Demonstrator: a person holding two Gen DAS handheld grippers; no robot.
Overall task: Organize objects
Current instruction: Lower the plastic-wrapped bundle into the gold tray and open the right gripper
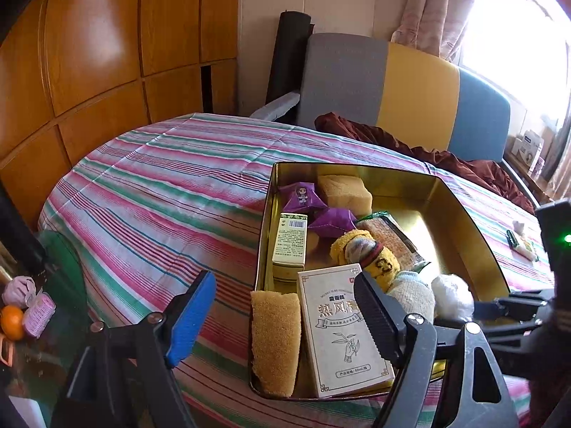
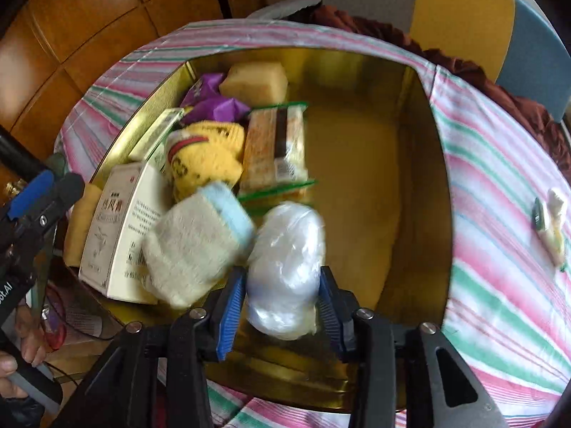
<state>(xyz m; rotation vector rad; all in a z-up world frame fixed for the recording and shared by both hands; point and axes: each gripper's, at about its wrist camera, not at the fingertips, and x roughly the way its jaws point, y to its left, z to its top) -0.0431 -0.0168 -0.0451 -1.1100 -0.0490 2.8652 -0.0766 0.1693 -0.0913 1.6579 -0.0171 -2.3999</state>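
Note:
A gold metal tin [image 1: 460,210] [image 2: 417,164] sits on the striped bedspread. It holds sponges, purple packets, boxes, a yellow sock roll [image 1: 371,253] [image 2: 203,157] and a cream sock roll [image 2: 194,246]. My right gripper [image 2: 282,285] is shut on a white plastic-wrapped bundle [image 2: 289,264] [image 1: 451,296] just above the tin's near side, beside the cream sock roll. My left gripper [image 1: 282,303] is open and empty over the tin's near left corner, its right finger above a white box [image 1: 339,331].
A small white and dark item [image 2: 551,224] [image 1: 521,240] lies on the bedspread right of the tin. A chair with a dark red cloth [image 1: 410,142] stands behind the bed. A glass side table with an orange [image 1: 12,321] is at the left.

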